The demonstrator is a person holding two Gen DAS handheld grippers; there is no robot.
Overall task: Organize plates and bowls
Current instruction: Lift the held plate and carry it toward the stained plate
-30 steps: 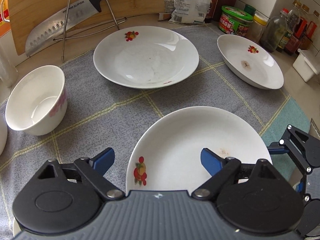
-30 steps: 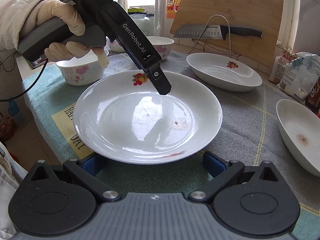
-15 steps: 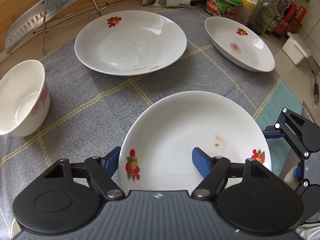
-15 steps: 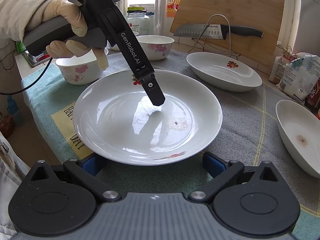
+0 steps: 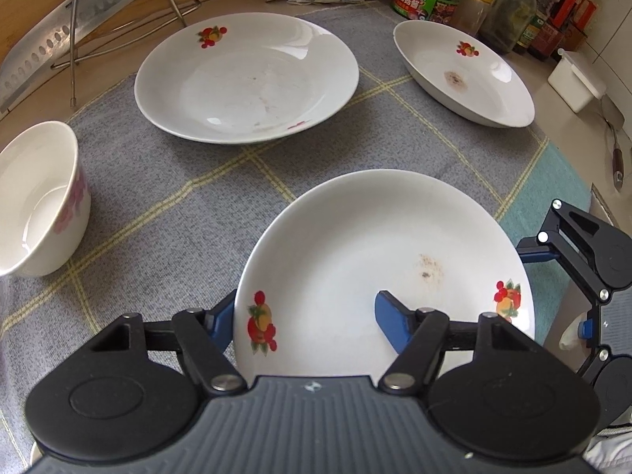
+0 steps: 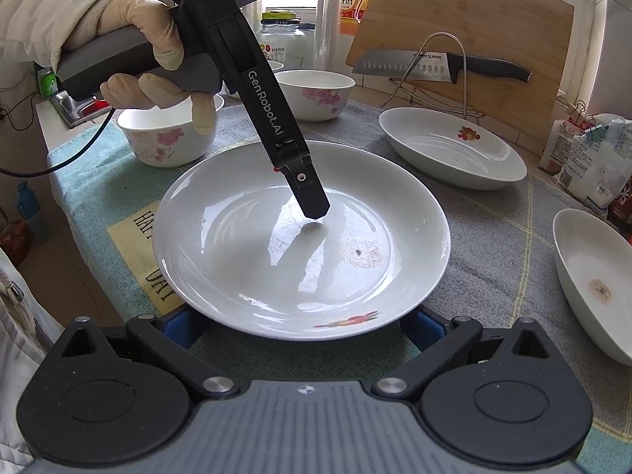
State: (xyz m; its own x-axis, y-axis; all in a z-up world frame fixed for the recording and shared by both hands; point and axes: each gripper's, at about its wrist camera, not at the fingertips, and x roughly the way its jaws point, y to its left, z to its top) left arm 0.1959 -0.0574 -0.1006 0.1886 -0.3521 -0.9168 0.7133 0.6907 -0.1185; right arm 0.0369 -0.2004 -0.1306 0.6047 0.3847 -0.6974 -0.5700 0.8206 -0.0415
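the worktop (image 5: 572, 126) carries a grey checked cloth (image 5: 177, 213) w/ everything on it. landmark: the near plate (image 5: 379, 245), white w/ fruit prints on its rim and a brown spot inside, lying at the front of the cloth.

behind the near plate, against the wall, stands a wooden board (image 6: 470, 35) w/ a knife (image 6: 430, 67) on a wire rack (image 6: 434, 75) in front of it. beyond the near plate, toward the board, lies a 2nd plate (image 5: 245, 79), well apart. to the far right of the near plate lies a 3rd plate (image 5: 462, 75), also w/ a brown spot, near some jars and bottles (image 5: 509, 15).

left of the near plate stands a white bowl w/ pink flowers (image 5: 39, 197); in the right wrist view 2 such bowls show behind the near plate.

left tongs (image 5: 304, 318): one blue finger is outside the rim of the near plate, the other is inside on the plate face. jaws are closing w/ the rim between them; not pinching yet, a wide gap remains.

right tongs (image 6: 300, 326): spread wide, fingers partly under the front rim of the near plate, at each side; contact i cannot tell.

a gloved hand (image 6: 154, 59) holds the left tool handle.
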